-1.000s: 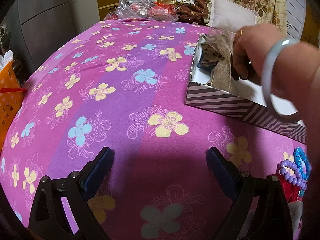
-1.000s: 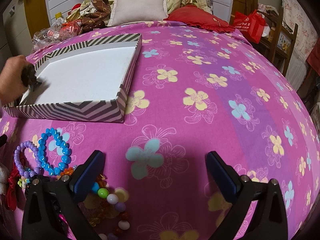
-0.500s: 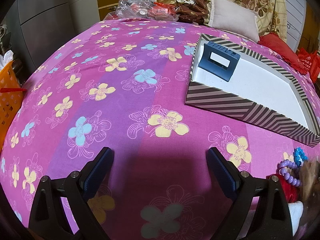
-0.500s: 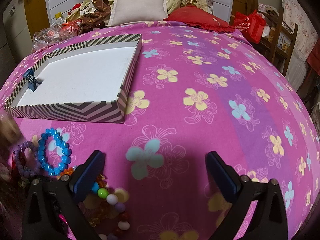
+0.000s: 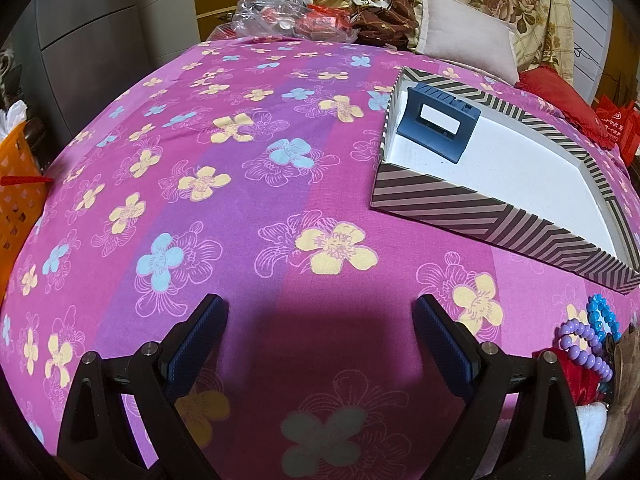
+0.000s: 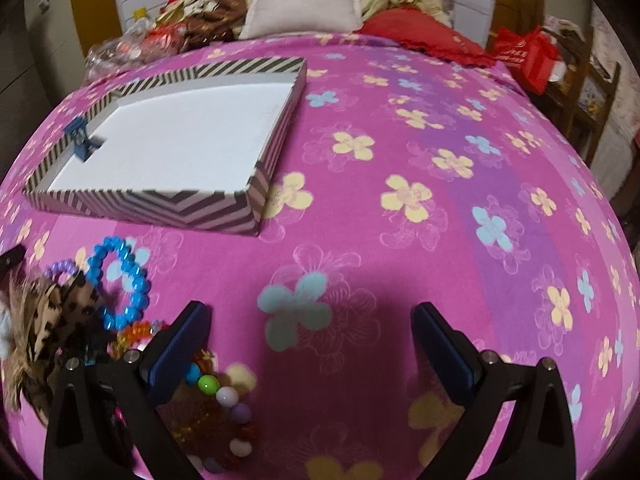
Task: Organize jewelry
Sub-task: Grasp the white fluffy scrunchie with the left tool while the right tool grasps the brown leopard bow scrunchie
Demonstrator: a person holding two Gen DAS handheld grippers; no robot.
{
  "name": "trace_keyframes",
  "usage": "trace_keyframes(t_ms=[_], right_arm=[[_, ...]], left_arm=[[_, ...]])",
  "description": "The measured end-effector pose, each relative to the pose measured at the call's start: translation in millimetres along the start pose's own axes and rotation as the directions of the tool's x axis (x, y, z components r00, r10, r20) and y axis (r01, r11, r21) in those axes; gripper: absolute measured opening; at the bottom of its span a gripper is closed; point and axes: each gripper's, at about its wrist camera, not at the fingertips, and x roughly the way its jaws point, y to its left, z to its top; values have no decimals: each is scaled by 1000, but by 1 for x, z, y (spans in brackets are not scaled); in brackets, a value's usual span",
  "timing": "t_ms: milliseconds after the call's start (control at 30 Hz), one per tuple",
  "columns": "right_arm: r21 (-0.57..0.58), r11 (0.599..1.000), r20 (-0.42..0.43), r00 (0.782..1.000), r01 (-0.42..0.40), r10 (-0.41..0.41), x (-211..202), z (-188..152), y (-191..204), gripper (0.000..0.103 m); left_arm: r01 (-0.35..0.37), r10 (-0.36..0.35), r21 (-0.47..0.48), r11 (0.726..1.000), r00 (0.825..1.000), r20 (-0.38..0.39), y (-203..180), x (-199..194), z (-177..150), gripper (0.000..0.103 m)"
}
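A striped shallow box with a white floor lies on the pink flowered bedspread. A dark blue stand stands in its corner. A pile of jewelry lies in front of the box: a blue bead bracelet, a purple bead bracelet, a leopard-print fabric piece and a multicoloured bead string. My left gripper is open and empty, left of the pile. My right gripper is open and empty, its left finger over the pile.
Pillows, clothes and plastic bags lie at the head of the bed. An orange basket stands off the left edge. A red bag and a wooden chair stand to the right.
The hand has left the box, with the blue stand left standing in its corner. A leopard-print piece now lies on the jewelry pile. The right gripper has shifted slightly.
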Motion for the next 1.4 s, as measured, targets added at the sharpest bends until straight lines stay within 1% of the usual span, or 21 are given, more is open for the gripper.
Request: trace_keyframes(t_ms=[67, 133, 200, 267, 500, 700, 833, 1133, 1200, 1233, 1267, 1333, 1400], right_arm=[[7, 1000, 16, 1000, 6, -6, -10, -5, -5, 102], [25, 1000, 53, 999, 7, -8, -26, -9, -12, 102], [33, 999, 78, 997, -21, 19, -38, -10, -17, 102], [23, 998, 82, 995, -55, 53, -48, -11, -17, 102], [-58, 992, 111, 987, -114, 119, -70, -17, 14, 102], [-106, 980, 109, 978, -168, 179, -81, -21, 35, 102], [-122, 977, 102, 977, -177, 190, -85, -25, 43, 102], [-129, 972, 83, 974, -198, 209, -90, -33, 46, 102], [-144, 968, 74, 974, -204, 216, -90, -35, 51, 102], [-153, 965, 66, 972, -212, 224, -90, -36, 54, 102], [-162, 961, 59, 970, -225, 237, -90, -37, 58, 102], [-182, 954, 52, 966, -240, 253, -89, -38, 66, 98], [-196, 945, 37, 961, -262, 274, -87, -39, 75, 89]], left_arm=[[0, 0, 0, 1000, 1000, 0, 0, 0, 0, 87], [0, 0, 0, 1000, 1000, 0, 0, 0, 0, 87], [-2, 2, 0, 1000, 1000, 0, 0, 0, 0, 87], [2, -2, -1, 1000, 1000, 0, 0, 0, 0, 87], [-4, 4, -6, 1000, 1000, 0, 2, 1, 1, 87], [-5, 5, -5, 1000, 1000, 0, 2, -6, -9, 87], [-7, 7, -6, 1000, 1000, 1, 1, -8, -11, 87], [-4, 4, -1, 1000, 1000, -1, 1, -11, -15, 87], [-4, 4, 2, 1000, 1000, -17, 1, -16, -20, 86], [-5, 5, 0, 1000, 1000, -29, 1, -19, -22, 82], [-5, 5, -4, 1000, 999, -33, 1, -25, -25, 69], [12, -13, -12, 1000, 1000, -24, 2, -37, -31, 57], [43, -43, -3, 999, 999, -10, 1, -52, -34, 57]])
